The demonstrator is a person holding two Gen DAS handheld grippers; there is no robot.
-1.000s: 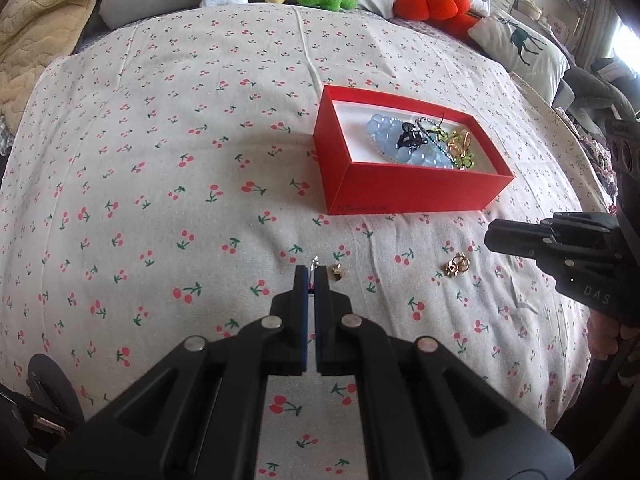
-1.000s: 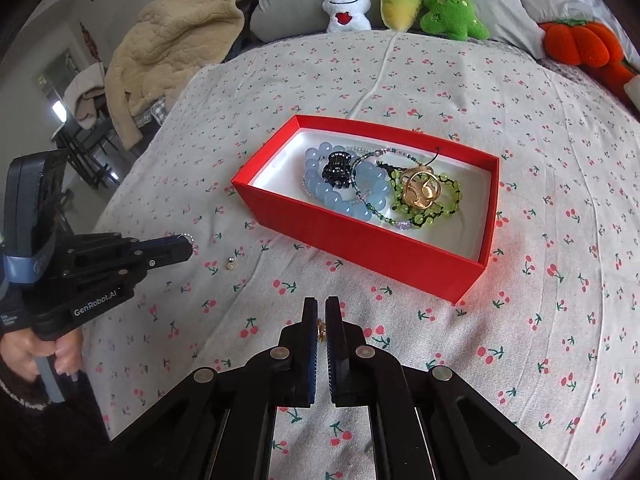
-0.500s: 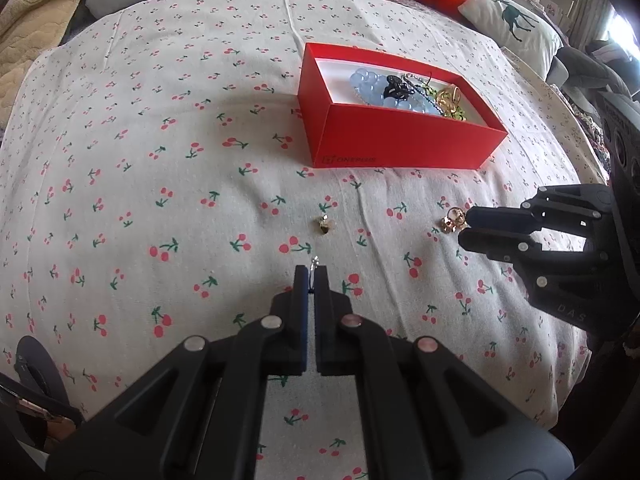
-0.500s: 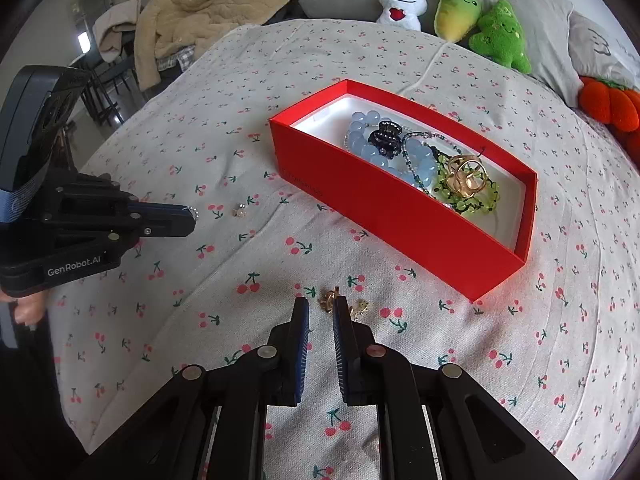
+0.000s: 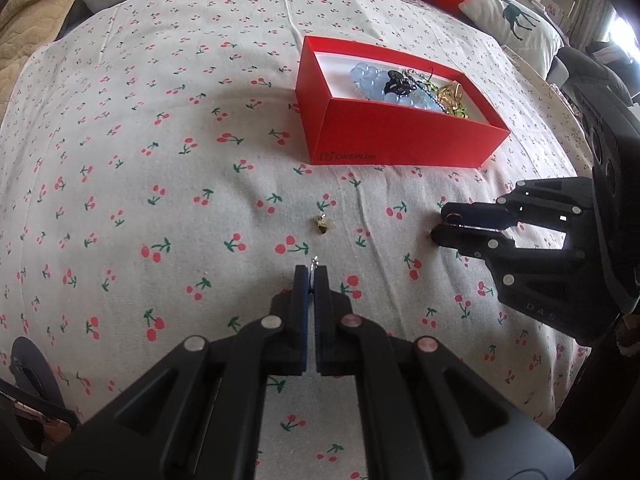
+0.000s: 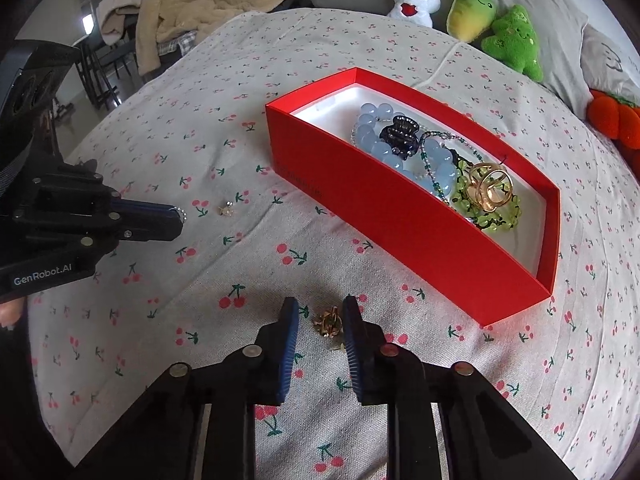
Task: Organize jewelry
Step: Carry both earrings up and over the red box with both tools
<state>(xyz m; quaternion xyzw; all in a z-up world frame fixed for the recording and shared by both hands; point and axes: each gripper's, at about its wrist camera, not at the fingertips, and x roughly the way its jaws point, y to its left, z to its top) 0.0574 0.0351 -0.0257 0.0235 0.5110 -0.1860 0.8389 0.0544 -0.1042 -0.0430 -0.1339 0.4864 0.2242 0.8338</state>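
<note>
- The left gripper [image 5: 311,270] is in the lower middle of the left wrist view. Its jaws are pressed together, and they pinch a small silver ring [image 5: 314,261] that sticks out a little at the fingertips.
- In the right wrist view this same gripper comes in from the left edge, and the sparkling ring [image 6: 182,213] shows at its tip.
- The right gripper [image 6: 320,316] is at the bottom middle of the right wrist view. Its jaws are spread a little and are closing. A small gold earring [image 6: 328,322] lies on the bedsheet [image 6: 160,320] between the blue pads [image 6: 289,320], and the pads do not press on it.
- A tiny gold piece [image 6: 340,346] lies just below the earring, near the right pad (too small to say what it is).
- In the left wrist view the right gripper [image 5: 438,224] reaches in from the right edge, with its tips down near the sheet.
- One more small gold earring [image 5: 323,225] lies alone on the sheet in the middle of the left wrist view, above the left gripper's tips. In the right wrist view it [image 6: 226,209] is at the left, just beside the left gripper's tip.
- The red box [image 6: 400,232] stands open on the sheet, in the upper right of both views.
- Inside it are a bracelet of pale blue beads [image 6: 376,136], a black hair clip [image 6: 400,134], a green bead bracelet [image 6: 496,216] and a gold ring [image 6: 490,190], all together toward the right part of the box.
- Plush toys [image 6: 472,12] lie along the top edge, behind the sheet.
</note>
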